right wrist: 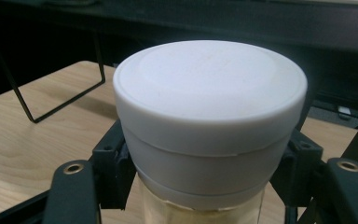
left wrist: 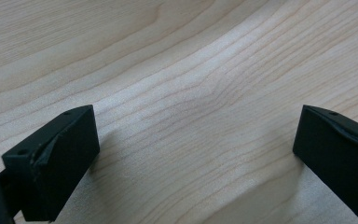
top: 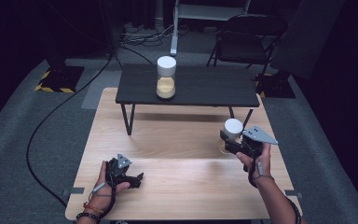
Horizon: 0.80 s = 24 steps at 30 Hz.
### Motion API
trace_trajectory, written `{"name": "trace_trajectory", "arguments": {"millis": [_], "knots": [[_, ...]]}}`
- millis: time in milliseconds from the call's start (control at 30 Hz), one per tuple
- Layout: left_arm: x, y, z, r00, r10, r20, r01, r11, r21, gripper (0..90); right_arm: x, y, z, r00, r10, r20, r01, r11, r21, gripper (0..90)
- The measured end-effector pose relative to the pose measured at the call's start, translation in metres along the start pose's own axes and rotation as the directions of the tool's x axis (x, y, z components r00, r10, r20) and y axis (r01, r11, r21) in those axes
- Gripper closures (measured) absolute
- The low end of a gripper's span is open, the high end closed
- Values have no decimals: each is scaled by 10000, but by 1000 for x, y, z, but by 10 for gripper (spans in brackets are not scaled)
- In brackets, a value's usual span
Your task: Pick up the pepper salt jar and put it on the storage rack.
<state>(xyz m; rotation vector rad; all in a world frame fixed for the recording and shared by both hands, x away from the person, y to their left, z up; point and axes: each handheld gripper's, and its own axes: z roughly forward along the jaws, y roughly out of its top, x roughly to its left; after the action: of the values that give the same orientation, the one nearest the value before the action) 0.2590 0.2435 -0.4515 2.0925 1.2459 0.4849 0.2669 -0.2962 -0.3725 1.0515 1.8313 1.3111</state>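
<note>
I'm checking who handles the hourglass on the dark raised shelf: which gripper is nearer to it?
Right. The right gripper, shut on another hourglass, is just in front of the shelf. The left gripper sits lower on the table, farther from the shelf's hourglass.

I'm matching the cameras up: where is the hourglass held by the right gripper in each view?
High view: hourglass right of centre, in the right gripper.
Right gripper view: its white cap centre, between the jaws.
Left gripper view: bare wood.
Shared landmark: light wooden table.
</note>
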Motion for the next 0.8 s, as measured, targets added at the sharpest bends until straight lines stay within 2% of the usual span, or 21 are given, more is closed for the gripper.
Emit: {"name": "trace_trajectory", "arguments": {"millis": [300,600,800], "knots": [[0,0,0,10000,0,-1,0,10000,-1,5,1,33,-9,9991,-378,185,384,9987,-323,342],[0,0,0,10000,-1,0,1,10000,-2,5,-2,58,-11,9993,-333,145,339,9986,-404,341],[0,0,0,10000,0,-2,0,10000,-1,5,-1,69,-9,9986,-419,316,434,9979,-473,341]]}}
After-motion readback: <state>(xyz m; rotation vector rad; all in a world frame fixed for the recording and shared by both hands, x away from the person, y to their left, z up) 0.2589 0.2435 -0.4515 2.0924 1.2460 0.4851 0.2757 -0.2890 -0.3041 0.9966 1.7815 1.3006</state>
